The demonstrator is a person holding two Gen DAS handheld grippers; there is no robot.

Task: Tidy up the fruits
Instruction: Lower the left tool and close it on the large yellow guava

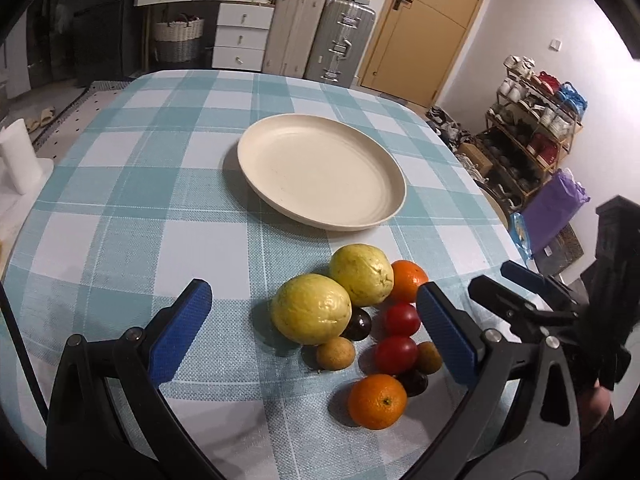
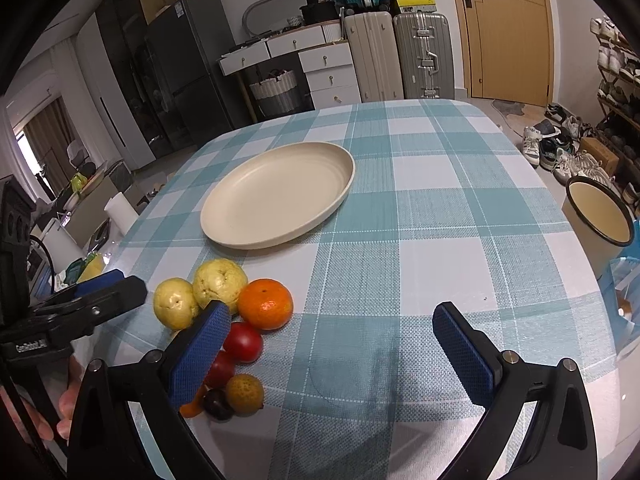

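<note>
Ten fruits lie in a tight cluster in the lower centre of the left wrist frame, on the checked tablecloth (image 1: 120, 184): two yellow guavas (image 1: 310, 307), two mandarins (image 1: 377, 401), two red tomatoes (image 1: 396, 354), two dark plums (image 1: 357, 323), two small brown longans (image 1: 335, 353). The cream plate (image 1: 320, 170), centre frame, is empty and apart from the pile.

Left gripper (image 1: 314, 330): jaws spread wide, nothing held, cluster between the fingers. Right gripper (image 2: 331, 352): jaws spread, nothing held, its left finger overlapping the pile at lower left of its frame.

Handling, judged: guavas firm and heaviest, skin waxy; grip across the widest middle. Tomatoes and plums smooth, slippery, bruise easily; light squeeze at the equator. Mandarins yield slightly. Longans small, likely to roll. Fruits touch, so lifting one may shift its neighbours.
</note>
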